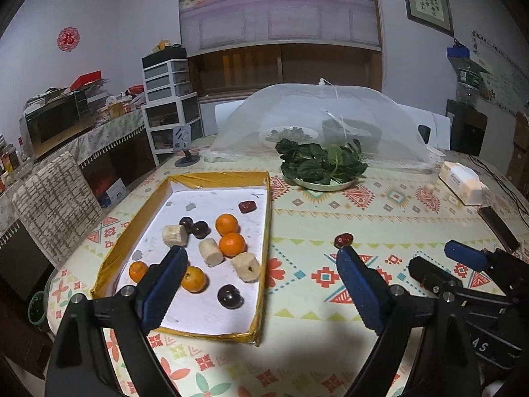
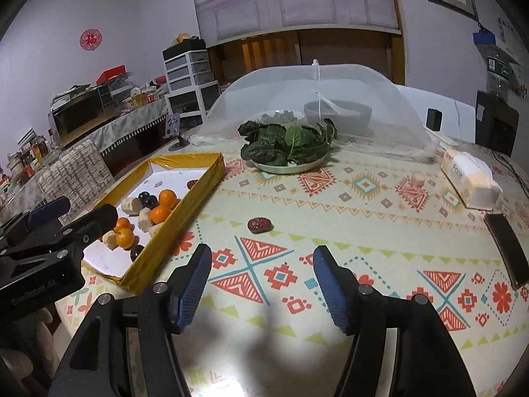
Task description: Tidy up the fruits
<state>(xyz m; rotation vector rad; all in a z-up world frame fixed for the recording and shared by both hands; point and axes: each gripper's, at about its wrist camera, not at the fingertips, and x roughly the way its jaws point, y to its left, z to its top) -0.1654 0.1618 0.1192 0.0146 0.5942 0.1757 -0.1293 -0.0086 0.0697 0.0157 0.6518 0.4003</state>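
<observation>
A shallow yellow-walled tray lies on the patterned table. It holds several oranges, dark round fruits, pale cut chunks and one red date. A second red date lies loose on the cloth right of the tray. A small pale chunk lies far right. My left gripper is open and empty over the tray's right wall. My right gripper is open and empty, just short of the loose date.
A plate of green leaves stands behind the tray, with a mesh food cover over dishes beyond it. A tissue pack and a dark phone lie at the right. A chair stands left.
</observation>
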